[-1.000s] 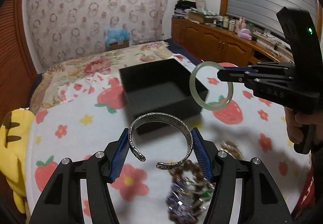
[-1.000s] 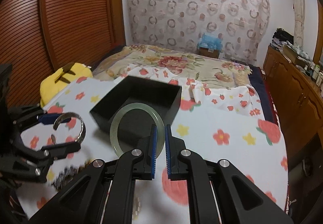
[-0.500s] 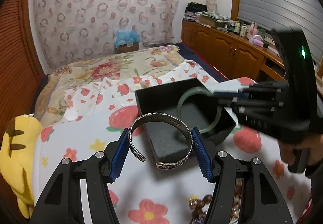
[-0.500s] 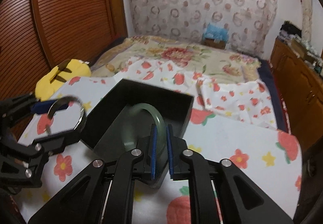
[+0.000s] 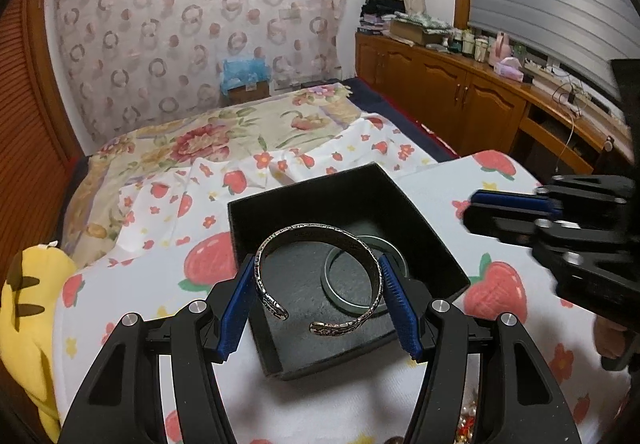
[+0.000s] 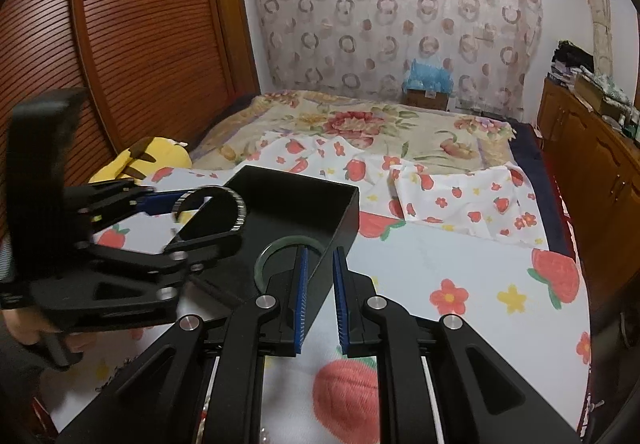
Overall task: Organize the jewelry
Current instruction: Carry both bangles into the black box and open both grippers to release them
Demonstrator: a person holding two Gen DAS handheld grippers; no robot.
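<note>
Left hand-held gripper (image 5: 318, 298) clasps silver cuff (image 5: 318, 280); right hand-held gripper (image 6: 319, 300) gapes; left view reveals bangle (image 5: 362, 280) whole.

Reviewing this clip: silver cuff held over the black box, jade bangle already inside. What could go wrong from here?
1. The left gripper holds the silver cuff directly above the jade bangle in the black box; released here, it may land on the bangle and knock or scratch it.
2. The cuff is clamped only across its sides, so it might twist or spring out.
3. The open right gripper sits at the box's wall and could nudge it.
</note>
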